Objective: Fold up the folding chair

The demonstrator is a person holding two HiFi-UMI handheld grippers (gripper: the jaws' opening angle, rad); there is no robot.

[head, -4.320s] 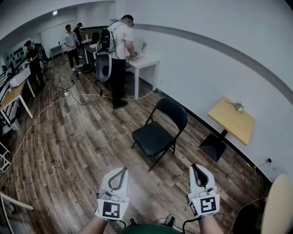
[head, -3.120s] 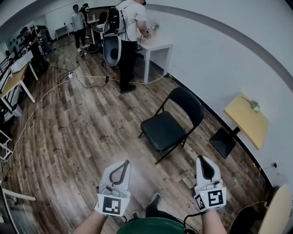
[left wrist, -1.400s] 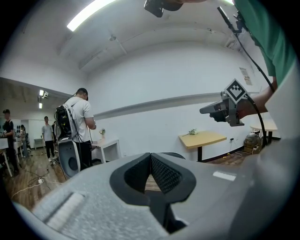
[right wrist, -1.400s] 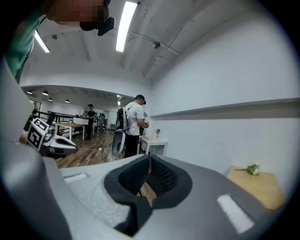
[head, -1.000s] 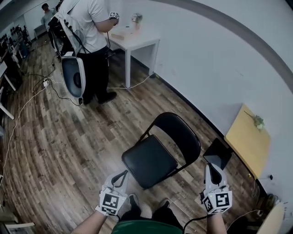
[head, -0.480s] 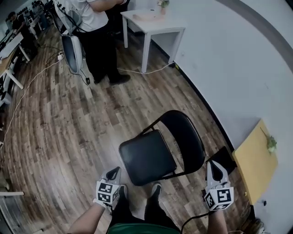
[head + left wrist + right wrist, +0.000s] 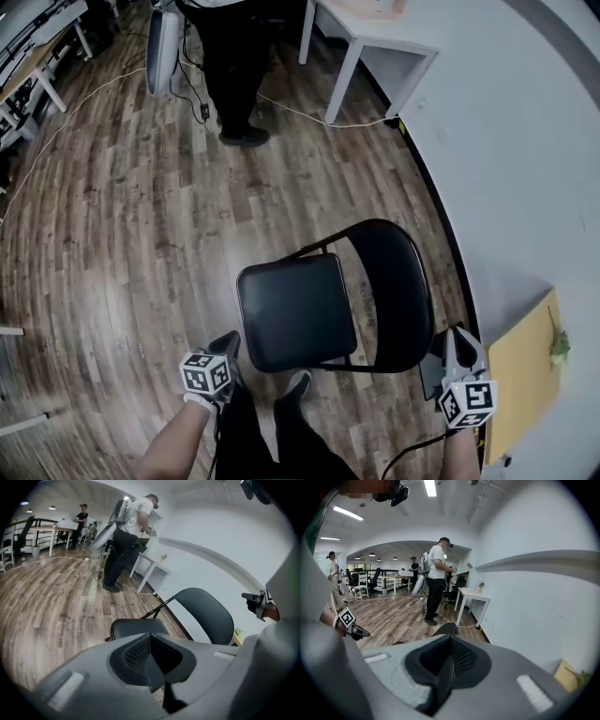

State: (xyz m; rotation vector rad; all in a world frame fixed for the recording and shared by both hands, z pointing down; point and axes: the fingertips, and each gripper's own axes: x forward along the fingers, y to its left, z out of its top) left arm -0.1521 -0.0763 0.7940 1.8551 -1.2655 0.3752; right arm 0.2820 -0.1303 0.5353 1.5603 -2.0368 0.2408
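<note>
The black folding chair stands open on the wood floor, seat (image 7: 295, 309) toward me and backrest (image 7: 396, 281) toward the wall. My left gripper (image 7: 229, 341) hangs shut and empty just off the seat's near left corner. My right gripper (image 7: 457, 335) is shut and empty to the right of the backrest, apart from it. The left gripper view looks over its closed jaws at the seat (image 7: 133, 626) and backrest (image 7: 206, 612). In the right gripper view only the top of the backrest (image 7: 445, 629) shows above the closed jaws.
A person (image 7: 230, 66) stands at a white table (image 7: 375, 33) at the top, with cables (image 7: 84, 103) on the floor. A small yellow table (image 7: 520, 370) stands by the wall at my right, its dark base (image 7: 429, 373) near the right gripper. My feet (image 7: 295, 384) are at the seat's front.
The view has moved in over the chair. Both grippers have dropped lower, the left rolling as it sank beside the seat, the right moving down beside the backrest.
</note>
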